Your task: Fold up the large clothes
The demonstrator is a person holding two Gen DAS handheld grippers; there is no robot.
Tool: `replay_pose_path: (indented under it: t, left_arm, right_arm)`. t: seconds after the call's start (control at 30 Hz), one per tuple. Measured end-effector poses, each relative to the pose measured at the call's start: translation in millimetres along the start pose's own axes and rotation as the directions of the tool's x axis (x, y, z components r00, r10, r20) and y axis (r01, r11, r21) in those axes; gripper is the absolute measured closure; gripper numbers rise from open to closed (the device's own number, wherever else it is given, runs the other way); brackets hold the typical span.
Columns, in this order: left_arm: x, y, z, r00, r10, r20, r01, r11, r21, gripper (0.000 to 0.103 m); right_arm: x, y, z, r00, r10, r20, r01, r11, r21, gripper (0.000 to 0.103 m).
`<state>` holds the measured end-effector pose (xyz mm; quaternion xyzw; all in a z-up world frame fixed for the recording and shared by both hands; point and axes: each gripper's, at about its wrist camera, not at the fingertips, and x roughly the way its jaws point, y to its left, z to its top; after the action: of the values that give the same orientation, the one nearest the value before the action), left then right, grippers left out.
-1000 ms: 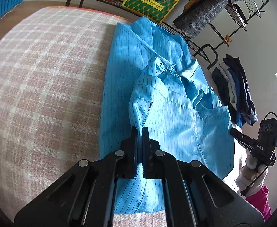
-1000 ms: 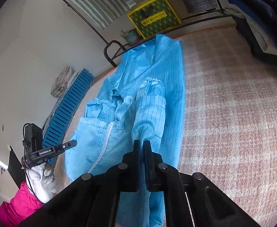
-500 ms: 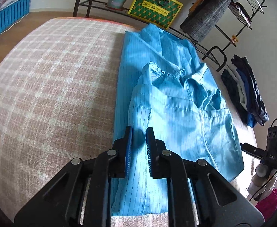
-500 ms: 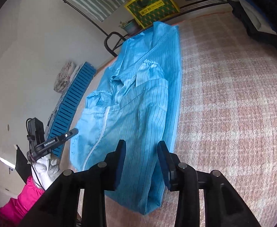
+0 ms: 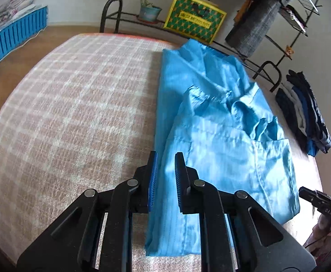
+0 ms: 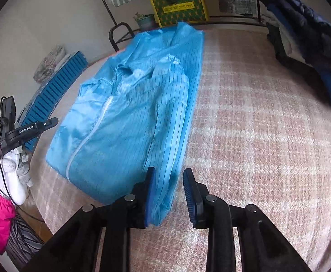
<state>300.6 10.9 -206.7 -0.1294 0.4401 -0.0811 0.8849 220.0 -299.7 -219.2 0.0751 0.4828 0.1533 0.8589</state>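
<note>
A light blue pinstriped garment [image 5: 222, 136] [image 6: 124, 124] lies folded lengthwise on the pink plaid cover [image 5: 75, 113] [image 6: 256, 136], zip side up. My left gripper [image 5: 166, 156] hovers over the garment's near left edge, its jaws a little apart and gripping nothing. My right gripper [image 6: 169, 172] stands over the near right corner. Its jaws are closing, with the corner's fabric seen in the gap by the left pad, but the pads do not press it. Each wrist view shows the other gripper at its edge, the left one held by a white-gloved hand [image 6: 13, 172].
A stack of dark folded clothes [image 5: 305, 113] [image 6: 312, 52] sits at the cover's far right edge. Behind the bed are a black metal rack [image 5: 111, 11], a yellow-green box [image 5: 195, 20] and a plant pot [image 5: 149, 13]. A blue slatted panel [image 5: 11, 38] lies left.
Both grippers were shut on folds of the blue garment a second ago. They have opened, let go and drawn back; the folded layer now lies flat.
</note>
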Motion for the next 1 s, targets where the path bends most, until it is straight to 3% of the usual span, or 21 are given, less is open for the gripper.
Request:
replay_pose_path:
  t: [0.1, 0.2, 0.33, 0.5, 0.63, 0.73, 0.87, 1.0]
  left_arm:
    - [5.6, -21.5, -0.1, 0.998, -0.056, -0.023, 0.057, 0.996, 0.071, 0.091]
    - [27.6, -32.9, -6.6, 0.995, -0.058, -0.083, 0.065, 0.995, 0.082, 0.091]
    - [51.8, -35.5, -16.3, 0.988, -0.015, -0.155, 0.028, 0.996, 0.083, 0.091]
    - [54.5, -44.8, -20.8, 0.990, 0.035, -0.138, -0.013, 0.988, 0.156, 0.091]
    - [50.2, -43.8, -19.9, 0.988, 0.050, -0.145, -0.031, 0.990, 0.135, 0.091]
    - [25.9, -52.6, -19.2, 0.993, 0.081, -0.083, -0.066, 0.983, 0.173, 0.091]
    - [-30.6, -69.2, -15.5, 0.998, 0.054, 0.036, -0.060, 0.977, 0.206, 0.091]
    - [-92.6, -87.4, -18.8, 0.985, 0.029, 0.168, -0.071, 0.966, 0.249, 0.091]
  right_arm:
    - [-7.2, 13.3, 8.9, 0.996, 0.021, 0.082, -0.018, 0.999, -0.033, 0.075]
    - [1.5, 27.4, 16.7, 0.990, -0.017, 0.139, 0.026, 0.998, -0.059, 0.070]
    - [25.1, 36.1, 27.0, 0.992, -0.068, 0.102, 0.077, 0.994, -0.080, 0.071]
    - [48.9, 25.7, 35.5, 0.993, -0.116, 0.014, 0.116, 0.993, -0.009, 0.075]
    - [58.8, 34.5, 34.3, 0.982, -0.186, -0.045, 0.184, 0.982, -0.054, 0.075]
    - [43.4, 43.8, 37.2, 0.981, -0.190, -0.030, 0.189, 0.981, -0.033, 0.075]
    - [-4.1, 66.1, 40.4, 0.976, -0.201, 0.083, 0.205, 0.978, -0.045, 0.074]
    - [-56.6, 89.3, 35.0, 0.963, -0.200, 0.179, 0.212, 0.976, -0.053, 0.073]
